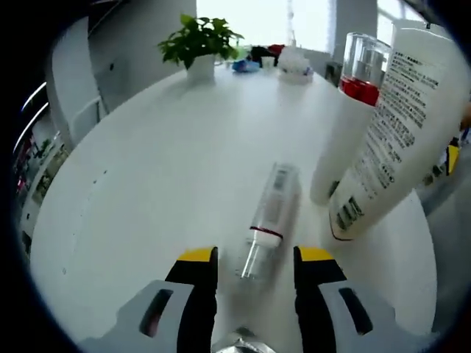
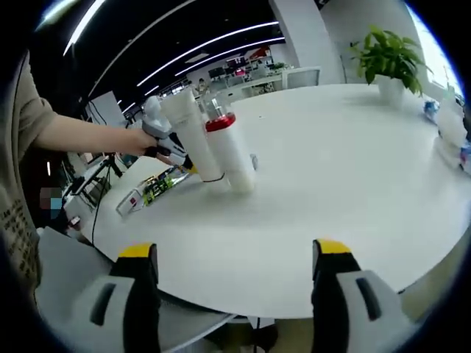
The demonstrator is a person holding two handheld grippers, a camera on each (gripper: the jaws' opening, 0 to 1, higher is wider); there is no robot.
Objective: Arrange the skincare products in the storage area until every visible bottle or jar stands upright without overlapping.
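- Bright daylight pours through the blown-out window (image 1: 257, 18) behind the leafy green potted plant (image 1: 200, 40) in the left gripper view.
- The glossy round white bench (image 1: 162, 176) shows soft glare and faint shadows.
- The small clear lying bottle (image 1: 268, 220) looks motion-blurred.
- Long ceiling strip lights (image 2: 199, 48) streak the dim office background in the right gripper view.
- Fisheye bending curves all edges.

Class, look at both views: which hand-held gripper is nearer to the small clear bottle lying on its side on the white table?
Left. The left hand-held gripper is open with its jaws either side of the lying bottle. The right hand-held gripper sits back at the table edge, open, with nothing between its jaws.
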